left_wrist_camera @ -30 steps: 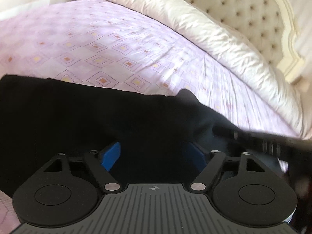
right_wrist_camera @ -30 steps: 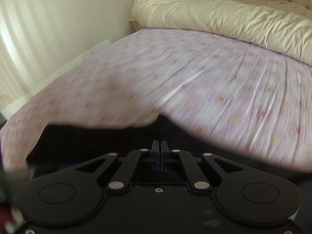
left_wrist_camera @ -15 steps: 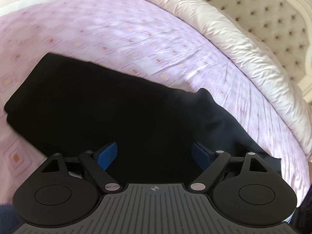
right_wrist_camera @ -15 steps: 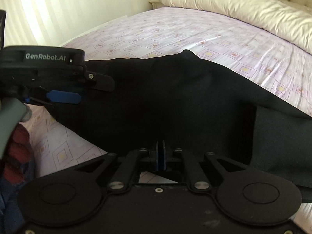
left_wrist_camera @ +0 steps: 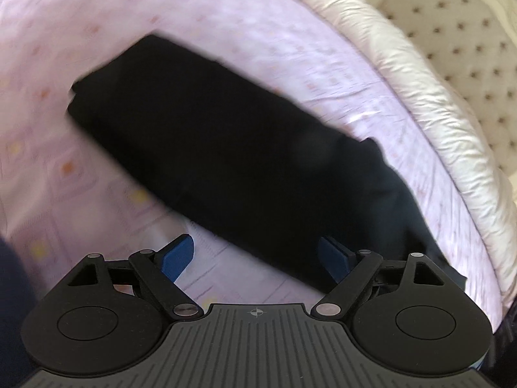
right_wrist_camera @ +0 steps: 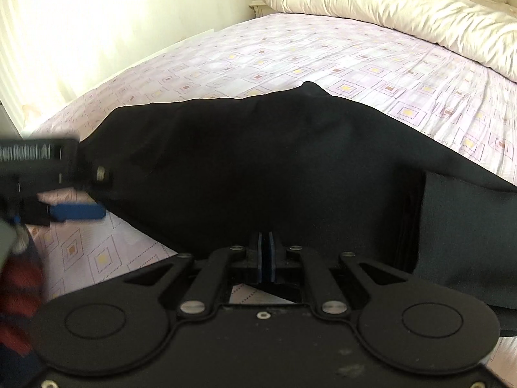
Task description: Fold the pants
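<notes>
Black pants (left_wrist_camera: 226, 148) lie folded lengthwise in a long strip on the lilac patterned bed sheet (left_wrist_camera: 226, 22). My left gripper (left_wrist_camera: 257, 255) is open and empty, held above the near edge of the pants. In the right wrist view the pants (right_wrist_camera: 274, 168) fill the middle. My right gripper (right_wrist_camera: 265, 255) is shut, its blue pads pressed together at the near edge of the pants; whether cloth is between them is hidden. The left gripper also shows in the right wrist view (right_wrist_camera: 77, 211) at the left, above the sheet.
A cream duvet (left_wrist_camera: 420, 90) is rolled along the head of the bed, with a tufted headboard (left_wrist_camera: 468, 42) behind. In the right wrist view the duvet (right_wrist_camera: 404, 9) lies at the back and a pale curtain (right_wrist_camera: 64, 32) hangs beyond the bed's left edge.
My left gripper has risen and pulled back from the pants, staying open. The right gripper stays shut at the pants' near edge, now steady over the cloth.
</notes>
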Action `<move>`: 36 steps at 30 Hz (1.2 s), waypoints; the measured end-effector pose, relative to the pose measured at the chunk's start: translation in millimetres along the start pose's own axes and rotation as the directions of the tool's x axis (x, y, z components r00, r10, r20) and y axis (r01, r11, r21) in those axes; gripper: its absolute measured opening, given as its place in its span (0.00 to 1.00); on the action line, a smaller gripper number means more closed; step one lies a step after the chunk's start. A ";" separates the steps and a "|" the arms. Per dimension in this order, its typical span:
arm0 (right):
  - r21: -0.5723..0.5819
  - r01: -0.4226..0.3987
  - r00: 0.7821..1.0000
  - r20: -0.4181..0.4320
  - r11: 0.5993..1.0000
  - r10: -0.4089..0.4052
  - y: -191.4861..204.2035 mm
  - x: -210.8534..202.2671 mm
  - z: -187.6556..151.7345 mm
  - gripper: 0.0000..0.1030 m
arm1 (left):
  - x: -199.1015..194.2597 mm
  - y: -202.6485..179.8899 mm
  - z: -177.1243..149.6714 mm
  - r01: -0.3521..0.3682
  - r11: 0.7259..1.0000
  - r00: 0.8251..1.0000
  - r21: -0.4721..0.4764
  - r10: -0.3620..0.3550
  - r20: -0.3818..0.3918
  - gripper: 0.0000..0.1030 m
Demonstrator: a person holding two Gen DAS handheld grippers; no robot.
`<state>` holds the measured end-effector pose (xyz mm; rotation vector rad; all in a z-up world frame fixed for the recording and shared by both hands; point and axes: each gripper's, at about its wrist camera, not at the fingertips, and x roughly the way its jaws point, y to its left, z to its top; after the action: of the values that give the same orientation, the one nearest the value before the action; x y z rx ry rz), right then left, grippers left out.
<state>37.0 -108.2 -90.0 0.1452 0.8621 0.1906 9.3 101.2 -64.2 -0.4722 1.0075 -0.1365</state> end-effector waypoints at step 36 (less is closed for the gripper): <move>0.062 -0.022 1.000 0.014 0.998 0.021 -8.2 -5.6 -2.7 0.06 | -8.1 -41.1 47.1 -0.023 0.983 0.945 0.180 -0.037 0.324 0.24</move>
<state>32.2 -117.3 -89.3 0.2137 0.8533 0.1828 48.8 82.1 -18.9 -0.3174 0.6602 -0.1500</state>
